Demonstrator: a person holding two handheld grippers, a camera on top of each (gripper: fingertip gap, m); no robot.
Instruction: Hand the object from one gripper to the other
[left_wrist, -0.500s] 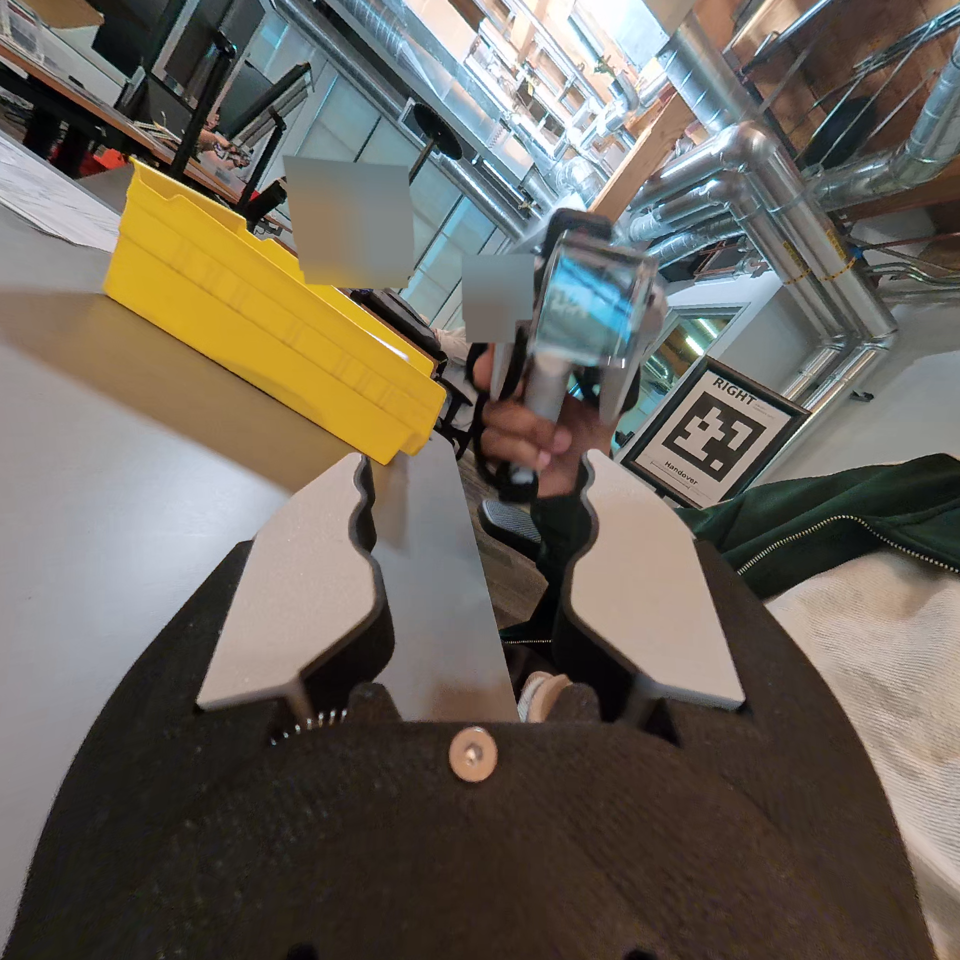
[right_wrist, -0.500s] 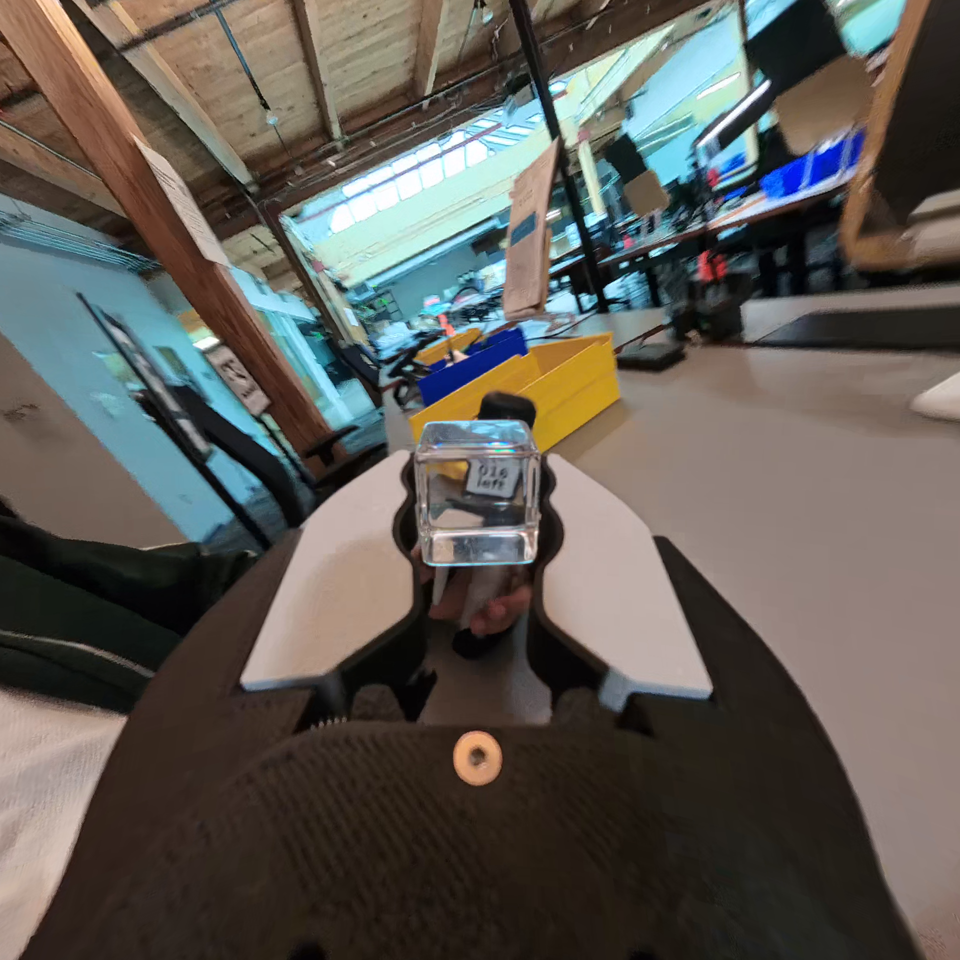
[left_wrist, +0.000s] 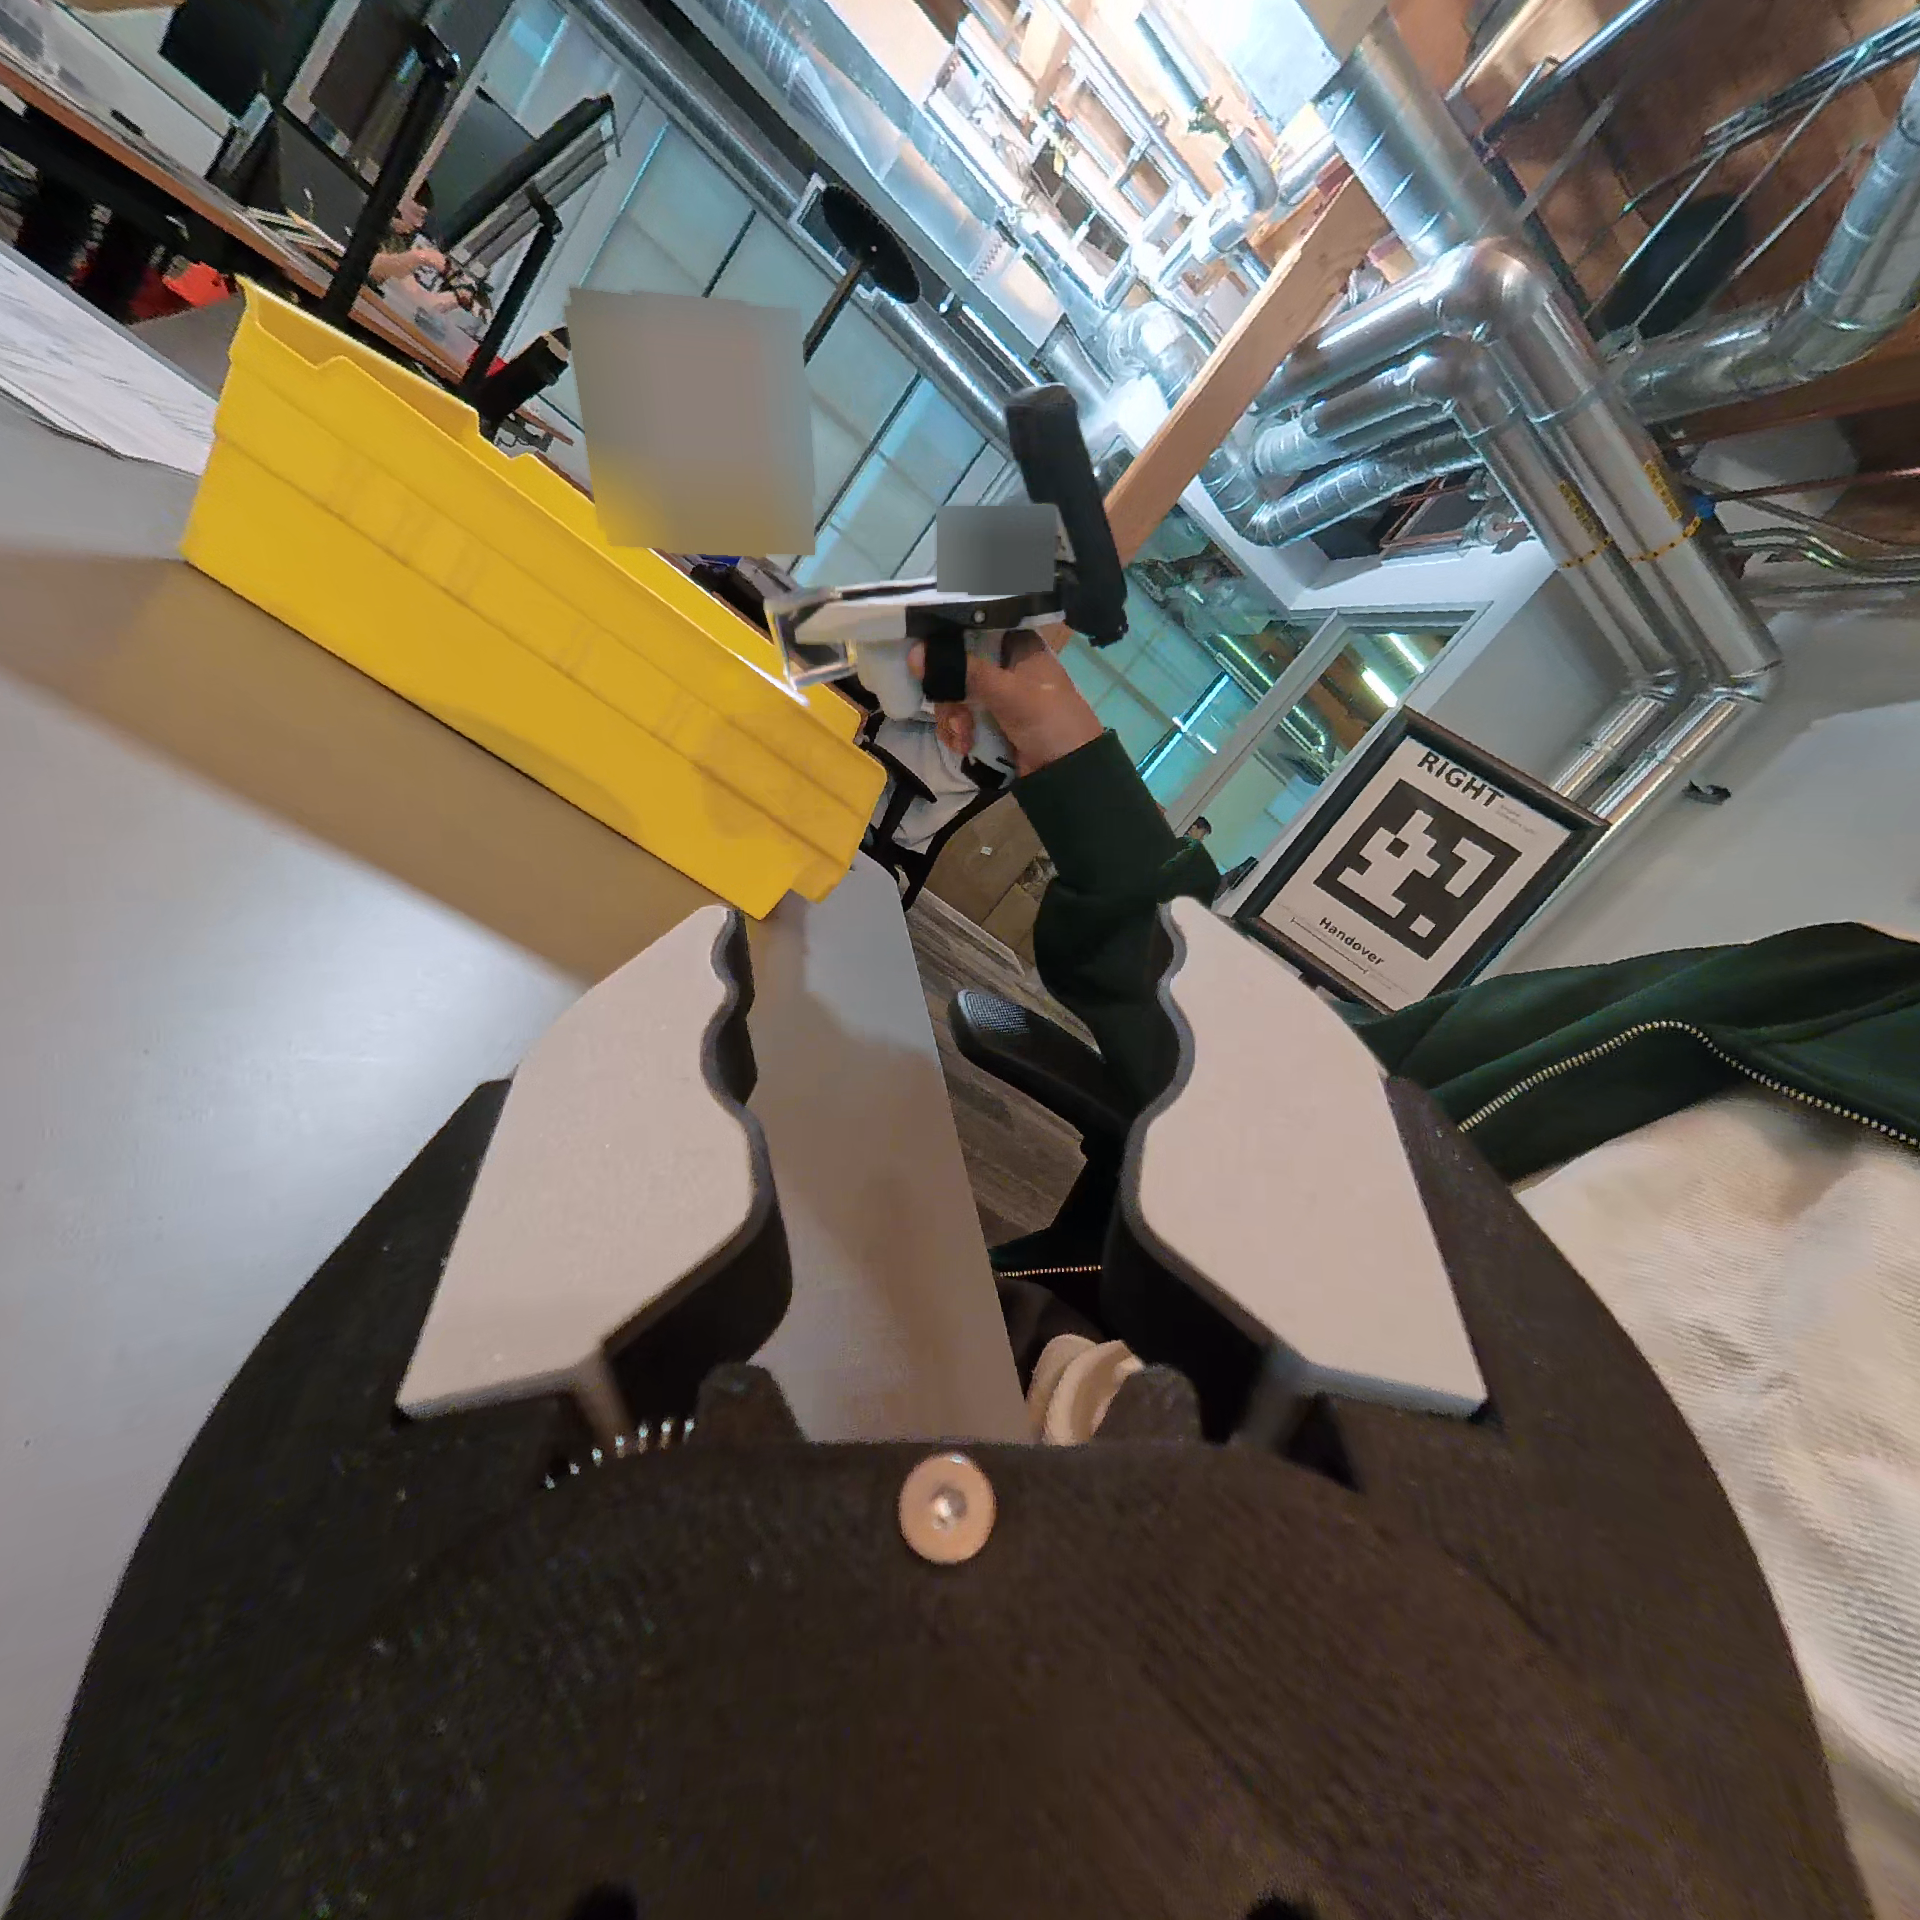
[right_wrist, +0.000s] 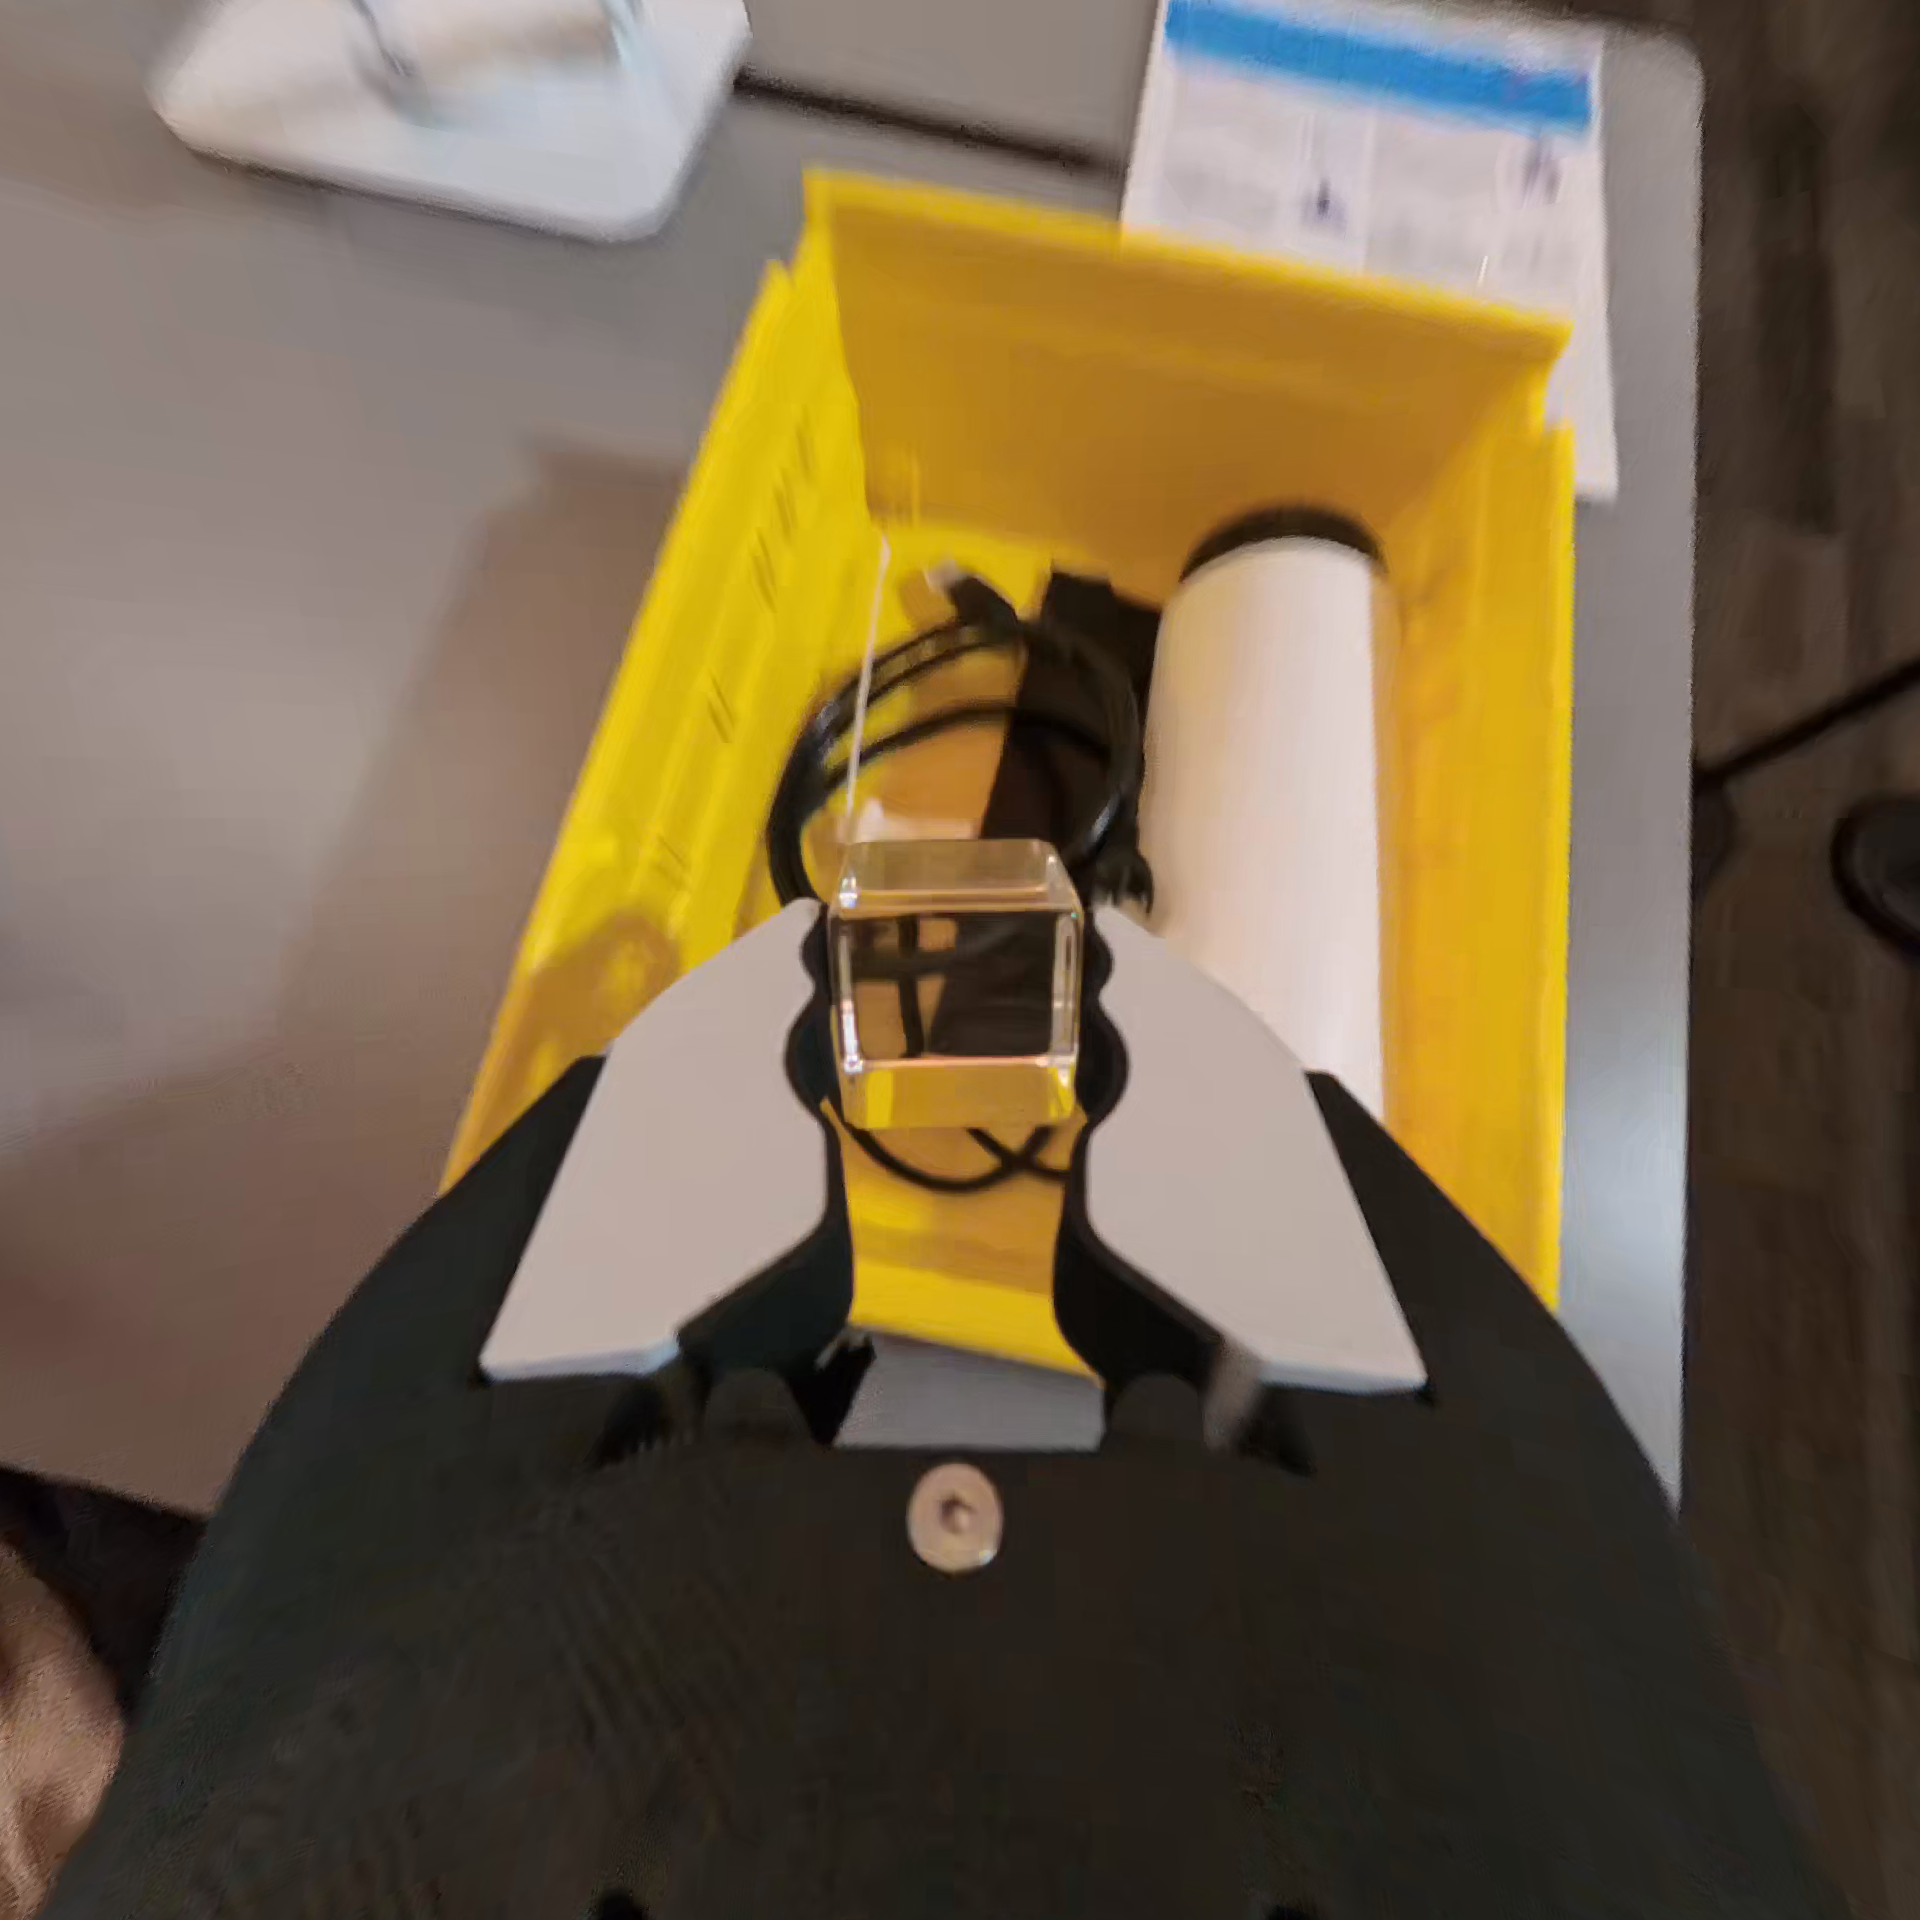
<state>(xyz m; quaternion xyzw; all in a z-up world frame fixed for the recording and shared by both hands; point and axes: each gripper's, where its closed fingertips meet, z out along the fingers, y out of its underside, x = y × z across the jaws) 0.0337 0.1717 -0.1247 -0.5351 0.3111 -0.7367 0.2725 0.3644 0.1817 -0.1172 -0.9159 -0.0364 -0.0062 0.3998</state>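
right tongs (right_wrist: 956, 997) grip clear cube (right_wrist: 956, 1003) over yellow bin (right_wrist: 1122, 416).

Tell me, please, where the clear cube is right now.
The clear cube sits clamped in the right gripper, above the yellow bin, beside its white roll.

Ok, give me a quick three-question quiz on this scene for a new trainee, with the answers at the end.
1. Which gripper holds the clear cube?
2. True or false: the left gripper has its jaws shut on something.
3. The right gripper hangs over which container: A, a blue crate; B, the yellow bin; C, a cardboard box?

Key
1. The right gripper; its jaws press the cube's two sides.
2. False. The jaws are open with nothing between them.
3. B. Inside the bin lie a white cylinder and a coiled black cable.
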